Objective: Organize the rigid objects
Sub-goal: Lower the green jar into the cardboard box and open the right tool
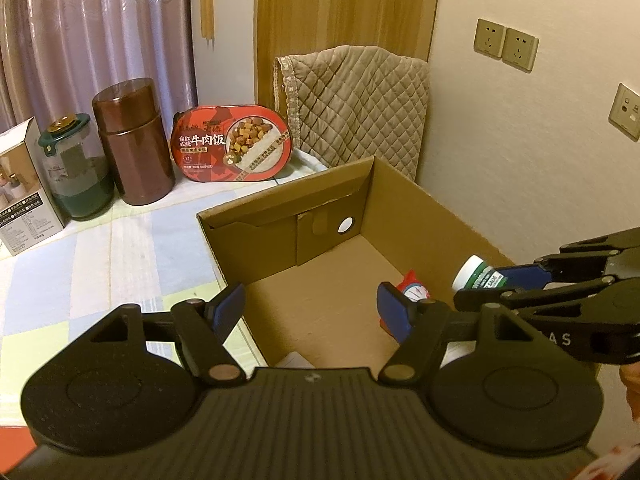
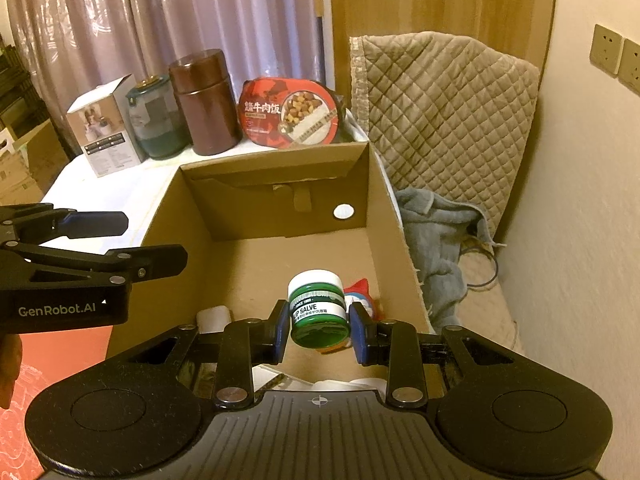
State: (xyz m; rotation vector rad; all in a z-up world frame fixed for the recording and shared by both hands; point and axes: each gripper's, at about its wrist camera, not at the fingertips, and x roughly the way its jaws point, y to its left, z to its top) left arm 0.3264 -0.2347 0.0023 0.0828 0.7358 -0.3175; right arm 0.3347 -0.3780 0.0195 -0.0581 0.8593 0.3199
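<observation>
Two blue pads of the right gripper (image 2: pixel 319 330) clench a green lip-salve jar (image 2: pixel 318 310) with a white lid, held at lower centre of the right wrist view above the floor of the open cardboard box (image 2: pixel 372 216). Just behind the jar, a small red-and-white item (image 2: pixel 362 294) lies inside the box. The left gripper (image 1: pixel 312 308) hangs spread wide and holding nothing over the box's near left edge. Beyond the box, in the upper left, stand a red meal tray (image 2: pixel 292 112), a brown canister (image 2: pixel 204 102), a glass jar (image 2: pixel 154 122) and a white carton (image 2: pixel 104 124).
</observation>
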